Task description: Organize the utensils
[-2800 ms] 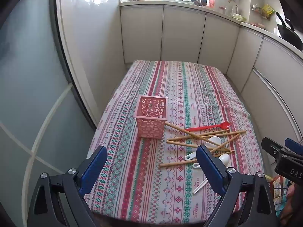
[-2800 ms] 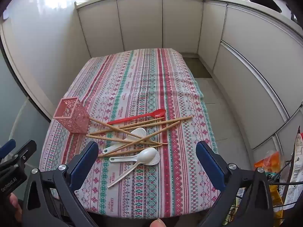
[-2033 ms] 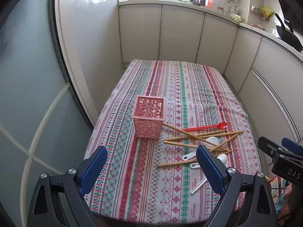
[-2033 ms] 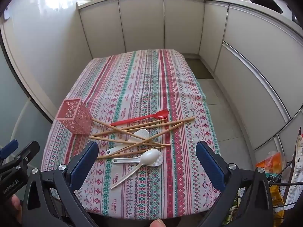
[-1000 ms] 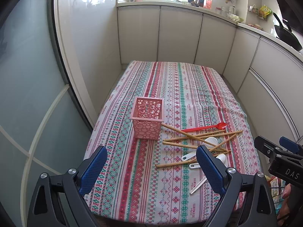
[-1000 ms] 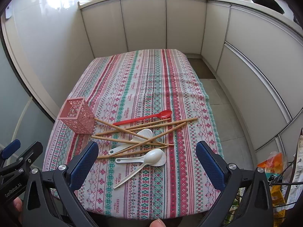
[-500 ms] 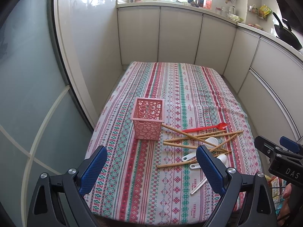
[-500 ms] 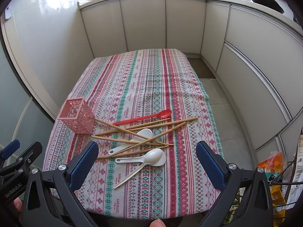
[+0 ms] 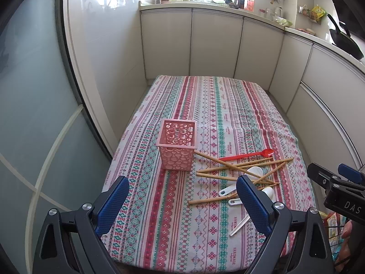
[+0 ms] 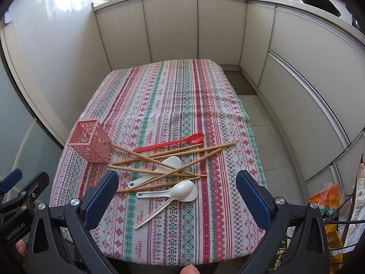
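Right wrist view: both the right gripper (image 10: 176, 199) and the left gripper (image 9: 181, 202) hang spread and empty short of the table (image 10: 182, 86); nothing is sorted yet. Chopsticks (image 10: 173, 154) and spoons lie crisscrossed right of the pink basket (image 10: 90, 142), long axes mostly pointing toward it. Next: pinch one shaft crosswise.

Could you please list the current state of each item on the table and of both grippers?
pink basket: upright, nothing inside.
wooden chopsticks: loose, crisscrossed on the tablecloth.
red spoon: lying flat beside the pile.
white spoons: lying flat, one partly under chopsticks.
left gripper: open, holding nothing.
right gripper: open, holding nothing.
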Available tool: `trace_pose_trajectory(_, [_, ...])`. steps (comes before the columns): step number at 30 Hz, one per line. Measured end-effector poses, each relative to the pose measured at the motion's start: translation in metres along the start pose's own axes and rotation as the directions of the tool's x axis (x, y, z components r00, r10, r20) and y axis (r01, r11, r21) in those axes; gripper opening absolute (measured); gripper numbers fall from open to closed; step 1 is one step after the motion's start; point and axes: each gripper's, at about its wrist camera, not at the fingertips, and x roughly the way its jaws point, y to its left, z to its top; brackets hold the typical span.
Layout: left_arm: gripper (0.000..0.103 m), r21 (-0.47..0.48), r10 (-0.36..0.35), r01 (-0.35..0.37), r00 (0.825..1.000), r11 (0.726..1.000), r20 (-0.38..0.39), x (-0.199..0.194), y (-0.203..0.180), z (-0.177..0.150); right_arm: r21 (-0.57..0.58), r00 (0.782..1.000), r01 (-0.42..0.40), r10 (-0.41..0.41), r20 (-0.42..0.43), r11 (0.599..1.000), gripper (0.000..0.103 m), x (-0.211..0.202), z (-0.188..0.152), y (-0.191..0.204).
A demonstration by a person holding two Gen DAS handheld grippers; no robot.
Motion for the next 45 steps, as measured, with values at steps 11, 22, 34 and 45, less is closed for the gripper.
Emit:
trace_pose_trajectory(11, [0.096, 0.065, -0.059, 0.06, 0.998, 0.996, -0.02, 0.033, -0.015, 0.01, 0.033, 0.999, 0.037, -0.036, -0.029, 0.999, 0.103, 0.028, 0.016, -0.02])
trace_pose_trajectory(22, [0.094, 0.246, -0.186, 0.252, 0.947, 0.936, -0.262, 0.135, -0.098, 0.049, 0.234, 0.959, 0.03, 0.038, -0.282, 0.972, 0.103, 0.121, 0.045, -0.112])
trace_pose_trajectory(34, [0.051, 0.408, -0.218, 0.434, 0.851, 0.803, -0.477, 0.244, -0.201, 0.044, 0.456, 0.917, -0.032, 0.207, -0.34, 0.89, 0.078, 0.177, 0.026, -0.186])
trace_pose_trajectory(45, [0.049, 0.486, -0.204, 0.507, 0.812, 0.711, -0.547, 0.28, -0.251, 0.047, 0.523, 0.9, -0.058, 0.271, -0.341, 0.85, 0.068, 0.2, 0.024, -0.204])
